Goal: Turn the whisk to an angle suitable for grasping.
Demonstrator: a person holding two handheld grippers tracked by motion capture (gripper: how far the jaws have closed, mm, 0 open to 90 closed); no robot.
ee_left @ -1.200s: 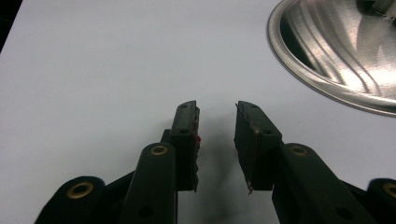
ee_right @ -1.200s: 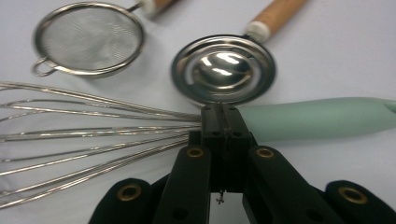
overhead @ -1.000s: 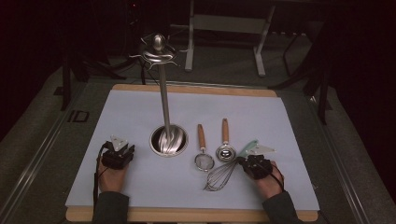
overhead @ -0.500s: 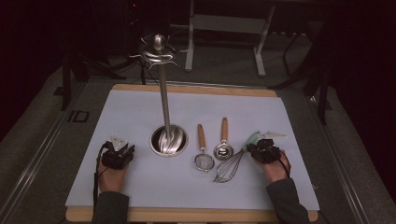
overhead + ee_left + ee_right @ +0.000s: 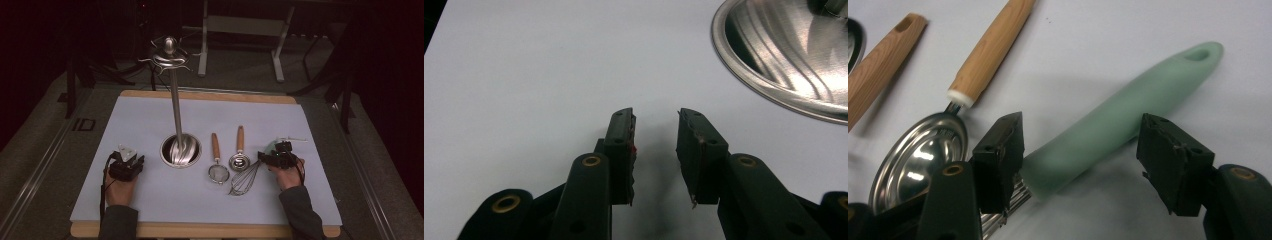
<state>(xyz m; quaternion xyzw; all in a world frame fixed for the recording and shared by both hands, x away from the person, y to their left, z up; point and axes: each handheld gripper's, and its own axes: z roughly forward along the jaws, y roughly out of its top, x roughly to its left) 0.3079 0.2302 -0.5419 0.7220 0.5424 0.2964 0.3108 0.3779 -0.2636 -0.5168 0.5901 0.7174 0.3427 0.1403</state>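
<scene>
So the whisk (image 5: 1118,120) lies flat on the white mat (image 5: 250,115), just right of the measuring spoon (image 5: 239,161), mint handle pointing away from it. The right gripper (image 5: 1080,160) has just been opening; its jaws now stand wide on either side of that handle, pads looking clear of it, though the left pad is close enough that I can't swear to it. The left gripper (image 5: 656,150) sits left of the whisk, past the steel stand base (image 5: 181,150), jaws apart with only bare mat between them
</scene>
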